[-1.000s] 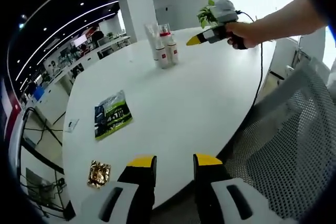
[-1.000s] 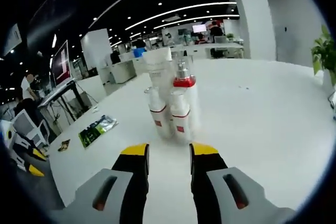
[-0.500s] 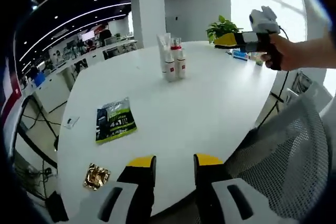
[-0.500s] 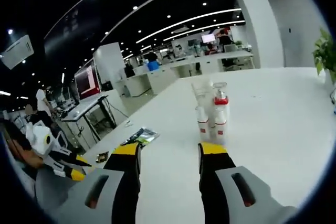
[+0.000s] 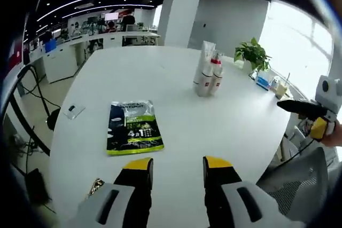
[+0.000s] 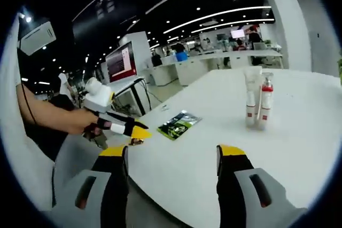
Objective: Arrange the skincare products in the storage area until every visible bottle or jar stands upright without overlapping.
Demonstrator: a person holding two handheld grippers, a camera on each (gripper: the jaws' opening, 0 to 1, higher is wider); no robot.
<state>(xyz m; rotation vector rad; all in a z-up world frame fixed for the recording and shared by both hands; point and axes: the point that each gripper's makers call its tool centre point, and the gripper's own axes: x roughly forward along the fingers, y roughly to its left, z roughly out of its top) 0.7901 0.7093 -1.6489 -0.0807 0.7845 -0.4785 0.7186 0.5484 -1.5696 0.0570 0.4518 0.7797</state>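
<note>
1. Four or so white skincare bottles and tubes with red bands (image 5: 207,72) stand bunched together far out on the round white desk (image 5: 240,132), touching or nearly so, well apart from both grippers. The biggest risk, as I judge it, is a domino fall: a nudge on one upright container would knock its neighbours, because they stand so close.
2. One tall white tube (image 6: 251,97) rises just beside the red-collared pump bottle (image 6: 265,99). Reaching in with a wide gape could catch both at once and drag or tip the wrong one.
3. Both grippers sit back at the desk edge. The left gripper (image 5: 178,165) has its yellow-tipped fingers apart and holds nothing; the right gripper (image 6: 173,152) has its fingers wide apart, likewise empty. A long reach across from here could be poorly aimed, and the group is small in both views, so I cannot tell whether any item overlaps another.
4. Lesser hazards lie on the way: the green and black printed sachet (image 5: 133,127) lies flat between the left gripper and the bottles, and a small gold foil packet (image 5: 95,186) rests near the desk edge. A low sweep could push either off.
</note>
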